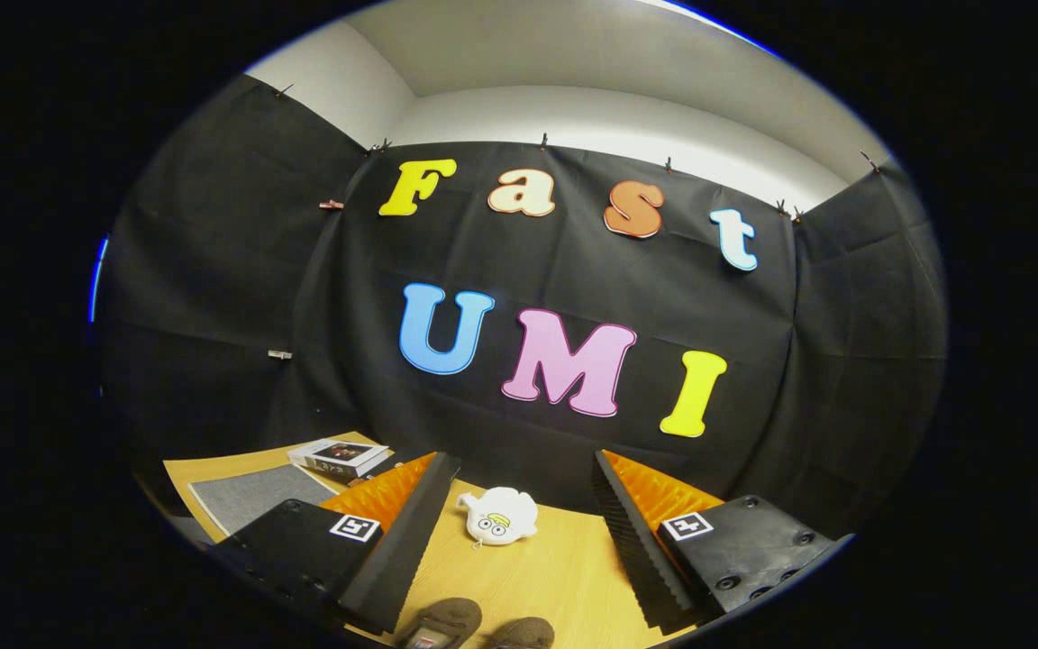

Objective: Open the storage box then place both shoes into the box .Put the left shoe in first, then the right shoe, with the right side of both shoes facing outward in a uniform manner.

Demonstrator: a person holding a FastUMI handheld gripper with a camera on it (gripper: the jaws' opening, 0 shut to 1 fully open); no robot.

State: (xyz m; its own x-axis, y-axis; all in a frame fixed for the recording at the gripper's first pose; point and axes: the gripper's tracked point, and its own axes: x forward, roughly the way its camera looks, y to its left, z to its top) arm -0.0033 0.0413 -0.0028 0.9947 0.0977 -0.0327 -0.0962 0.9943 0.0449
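Gripper (519,505) up over wooden table (564,577), jaws spread wide, holding nothing. Two brown shoes (474,624) side by side low betw fingers. White plush toy (498,516) just ahead. Grey mat (249,496) and book (339,457) off left.

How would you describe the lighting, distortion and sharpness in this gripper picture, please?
In the gripper view, fisheye distortion bows the wall seams and ceiling edge; lighting is dim and even, with the wooden table warmly lit; the plush toy between the open claw fingers looks sharp; the two shoes nearest the lens are dark and slightly soft.
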